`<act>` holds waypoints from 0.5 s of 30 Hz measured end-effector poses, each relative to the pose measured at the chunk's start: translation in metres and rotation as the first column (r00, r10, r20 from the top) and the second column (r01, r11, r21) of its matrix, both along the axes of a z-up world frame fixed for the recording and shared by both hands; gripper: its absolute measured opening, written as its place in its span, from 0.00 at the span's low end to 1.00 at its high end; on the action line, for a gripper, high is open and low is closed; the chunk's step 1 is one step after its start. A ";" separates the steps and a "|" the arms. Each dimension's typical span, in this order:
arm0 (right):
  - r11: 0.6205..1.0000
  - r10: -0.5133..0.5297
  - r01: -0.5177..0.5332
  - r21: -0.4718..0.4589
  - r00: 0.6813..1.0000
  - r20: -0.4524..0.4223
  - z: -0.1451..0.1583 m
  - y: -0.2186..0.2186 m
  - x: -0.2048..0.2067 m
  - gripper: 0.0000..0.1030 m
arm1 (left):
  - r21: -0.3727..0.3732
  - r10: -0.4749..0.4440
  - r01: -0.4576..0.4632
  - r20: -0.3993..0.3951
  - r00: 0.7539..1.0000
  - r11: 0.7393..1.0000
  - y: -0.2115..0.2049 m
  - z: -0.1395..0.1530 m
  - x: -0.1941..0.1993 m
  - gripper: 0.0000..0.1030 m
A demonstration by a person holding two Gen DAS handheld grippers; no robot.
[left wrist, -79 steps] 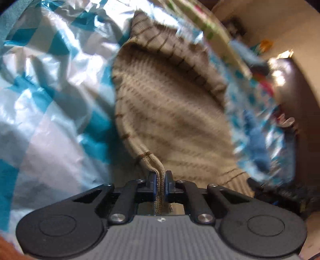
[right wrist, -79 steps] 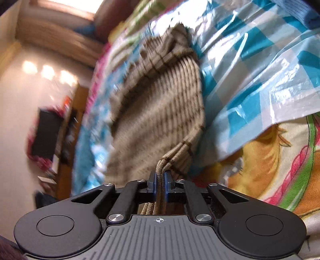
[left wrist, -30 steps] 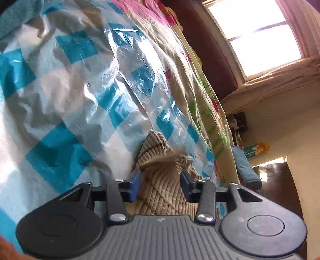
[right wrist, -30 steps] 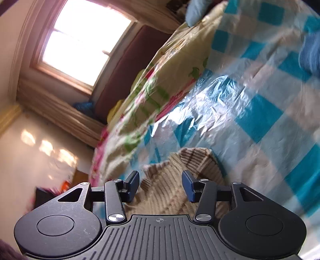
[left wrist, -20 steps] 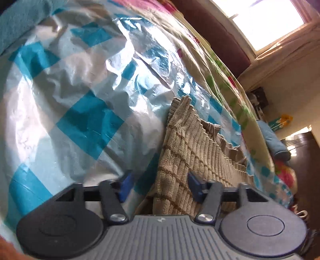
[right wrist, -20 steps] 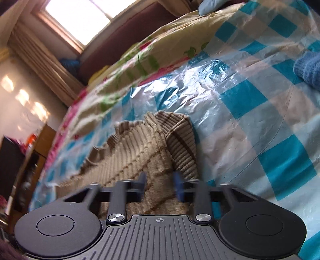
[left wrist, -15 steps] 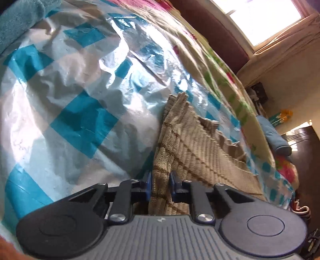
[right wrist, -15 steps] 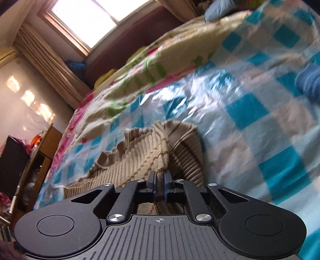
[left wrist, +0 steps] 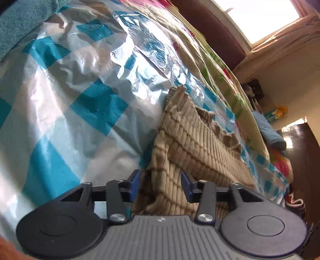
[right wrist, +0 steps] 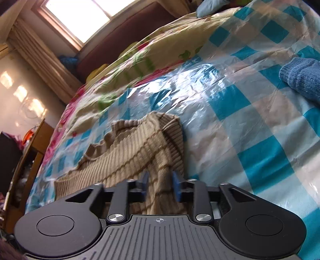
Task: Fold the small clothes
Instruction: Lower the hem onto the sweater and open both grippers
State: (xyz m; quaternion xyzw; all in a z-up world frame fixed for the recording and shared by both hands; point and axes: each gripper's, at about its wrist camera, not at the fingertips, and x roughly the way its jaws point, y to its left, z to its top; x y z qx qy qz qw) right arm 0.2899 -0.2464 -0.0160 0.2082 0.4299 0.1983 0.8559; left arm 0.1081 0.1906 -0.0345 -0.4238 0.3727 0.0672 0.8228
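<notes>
A small tan ribbed knit garment with brown stripes [left wrist: 192, 144] lies folded on a blue-and-white checked plastic sheet [left wrist: 84, 112]. It also shows in the right wrist view [right wrist: 136, 152]. My left gripper [left wrist: 160, 185] is open, its blue pads on either side of the garment's near edge, not clamping it. My right gripper [right wrist: 160, 186] is open too, its pads apart around the garment's near corner. The garment's near end is hidden under both gripper bodies.
The plastic sheet [right wrist: 250, 124] covers a floral bedspread [right wrist: 156, 50]. A blue knit piece [right wrist: 300, 78] lies at the right. A teal towel [left wrist: 22, 22] is at the far left. A window [right wrist: 80, 18], dark headboard and wooden furniture [right wrist: 30, 156] border the bed.
Half a second ago both grippers were shut on the garment's edge. Now both have opened and let the garment go; it lies on the sheet.
</notes>
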 end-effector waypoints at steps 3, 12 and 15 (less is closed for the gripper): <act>0.998 0.061 -0.061 -0.011 0.998 -0.028 -0.006 0.005 -0.014 0.41 | 0.034 -0.052 0.053 -0.020 0.998 0.998 -0.012 -0.002 -0.009 0.52; 0.995 0.094 -0.096 -0.036 0.995 -0.044 0.008 0.002 -0.026 0.06 | 0.056 -0.078 0.083 -0.080 0.994 0.995 -0.008 0.002 -0.011 0.15; 0.995 0.073 -0.077 -0.060 0.995 -0.064 -0.001 -0.002 -0.026 0.06 | 0.031 -0.042 0.046 -0.119 0.992 0.998 -0.003 -0.013 -0.011 0.15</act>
